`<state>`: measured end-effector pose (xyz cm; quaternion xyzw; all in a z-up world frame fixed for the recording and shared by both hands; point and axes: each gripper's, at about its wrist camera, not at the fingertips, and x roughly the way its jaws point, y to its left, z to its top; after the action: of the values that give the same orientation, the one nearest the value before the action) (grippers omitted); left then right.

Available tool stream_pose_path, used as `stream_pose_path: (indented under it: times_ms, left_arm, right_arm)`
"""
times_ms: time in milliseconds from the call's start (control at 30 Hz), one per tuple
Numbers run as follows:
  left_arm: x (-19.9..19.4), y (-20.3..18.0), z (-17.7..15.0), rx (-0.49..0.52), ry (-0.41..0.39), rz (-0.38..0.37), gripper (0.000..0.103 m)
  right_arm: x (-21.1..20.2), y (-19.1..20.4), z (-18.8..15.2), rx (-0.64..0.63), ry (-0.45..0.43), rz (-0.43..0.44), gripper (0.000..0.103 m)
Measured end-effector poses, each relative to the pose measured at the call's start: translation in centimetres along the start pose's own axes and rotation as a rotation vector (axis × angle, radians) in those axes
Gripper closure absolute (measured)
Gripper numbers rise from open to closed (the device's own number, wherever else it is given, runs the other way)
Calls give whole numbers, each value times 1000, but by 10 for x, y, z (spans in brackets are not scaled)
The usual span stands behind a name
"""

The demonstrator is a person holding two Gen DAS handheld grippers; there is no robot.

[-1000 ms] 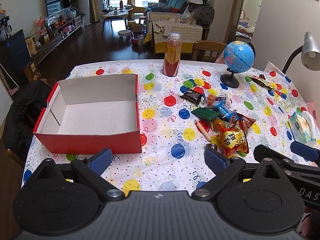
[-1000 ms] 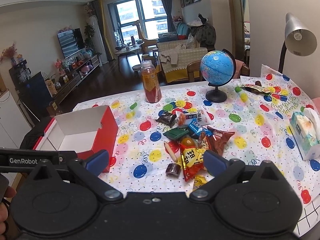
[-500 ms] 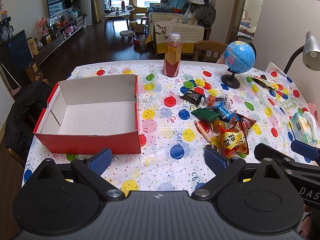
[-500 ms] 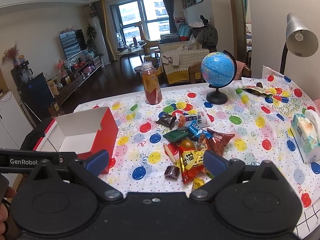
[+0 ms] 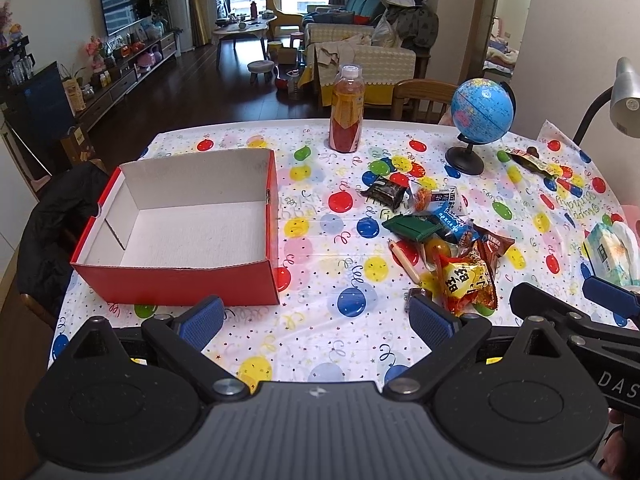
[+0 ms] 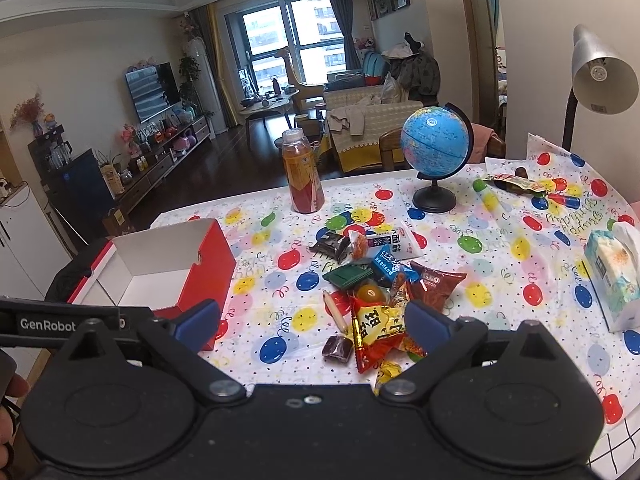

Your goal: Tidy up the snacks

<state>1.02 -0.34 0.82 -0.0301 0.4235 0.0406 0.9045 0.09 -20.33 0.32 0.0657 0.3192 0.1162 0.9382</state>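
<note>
Both grippers are spread wide with nothing in them: the left gripper [image 5: 316,318] hangs over the tabletop [image 5: 320,344] just in front of the empty red box [image 5: 176,284], the right gripper [image 6: 314,320] right by the snack pile [image 6: 380,292]. Those packets look light, crinkly and a bit slippery, so pinching the yellow bag [image 6: 374,330] by a flat sealed edge seems safest, since squeezing the puffy middle could crush what's inside.

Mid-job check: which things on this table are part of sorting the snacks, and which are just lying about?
For the job:
- snack pile
- red box, nothing in it
- lone snack packet at the far right, probably
- left gripper and right gripper, both open

Lying about:
- drink bottle
- globe
- tissue pack
- desk lamp
</note>
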Motion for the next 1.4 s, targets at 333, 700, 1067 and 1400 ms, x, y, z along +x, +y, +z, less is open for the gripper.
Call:
stream_pose_path:
  times_ms: [333,700,1067,1400]
  left_arm:
    - [-3,-18,-2,29,8,63,3]
    - [29,-21,13,52,48,-6,3]
    - [106,-43,27,120,95,-104,3]
    - [170,-58,18,183,154,-151,4]
  right_arm:
    - [2,-5,-3,12,-25,60,4]
    - [13,-11,-1,25,-4,-12,4]
    - [49,-56,4,126,110,-164,9]
    - [102,-83,0,211,216,-227,16]
